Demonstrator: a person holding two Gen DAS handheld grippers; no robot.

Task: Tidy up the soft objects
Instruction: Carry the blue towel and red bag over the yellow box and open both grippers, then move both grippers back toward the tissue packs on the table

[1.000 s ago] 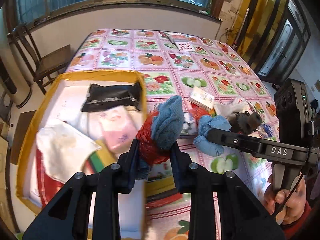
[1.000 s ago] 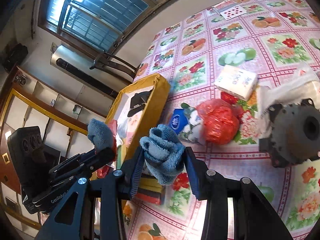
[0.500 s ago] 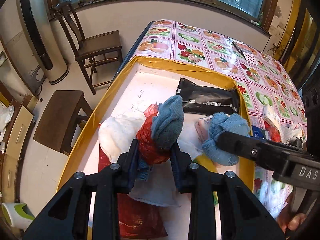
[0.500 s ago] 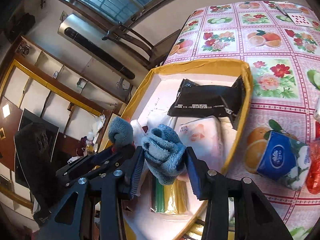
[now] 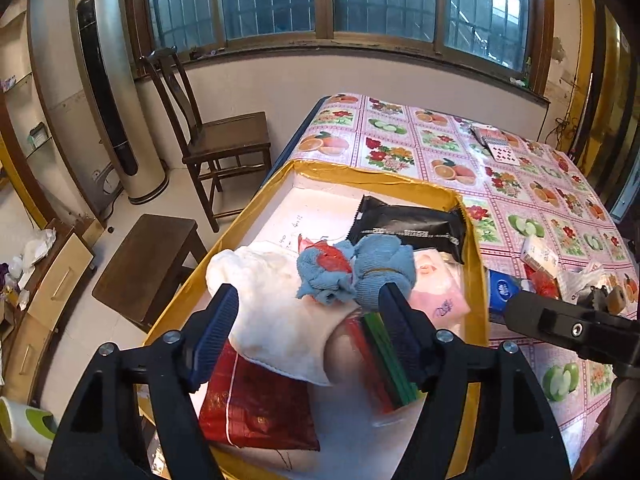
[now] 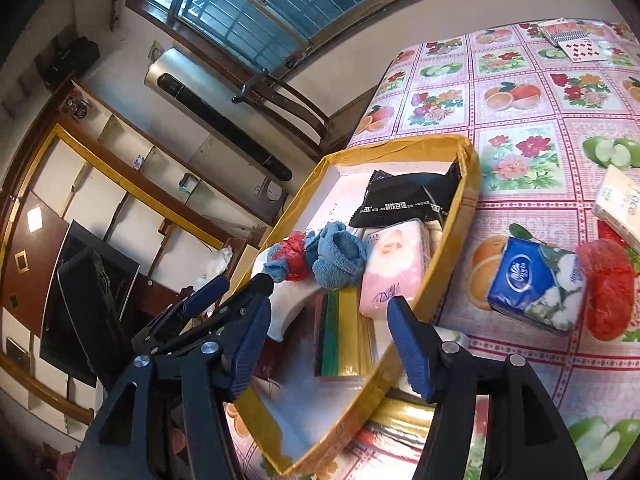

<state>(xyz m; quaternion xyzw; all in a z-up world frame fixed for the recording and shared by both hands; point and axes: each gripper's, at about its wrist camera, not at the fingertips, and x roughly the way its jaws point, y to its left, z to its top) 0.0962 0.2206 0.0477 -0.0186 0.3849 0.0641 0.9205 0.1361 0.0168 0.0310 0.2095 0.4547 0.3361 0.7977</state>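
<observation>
Both grippers hang over the yellow-rimmed box (image 5: 362, 176). The left gripper (image 5: 308, 322) and right gripper (image 6: 328, 326) each have jaws spread wide, gripping nothing. Just beyond, at 12 o'clock, 2 blue cloth bundles (image 5: 352, 270) lie on a white cloth (image 5: 272, 312) inside the box. Farther, at 1 o'clock, lies a black packet (image 5: 408, 228).

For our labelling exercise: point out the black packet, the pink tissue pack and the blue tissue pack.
black packet (image 5: 408, 226), left wrist view, middle of its face.
pink tissue pack (image 6: 394, 270), right wrist view, top face.
blue tissue pack (image 6: 524, 280), right wrist view, blue front.
</observation>
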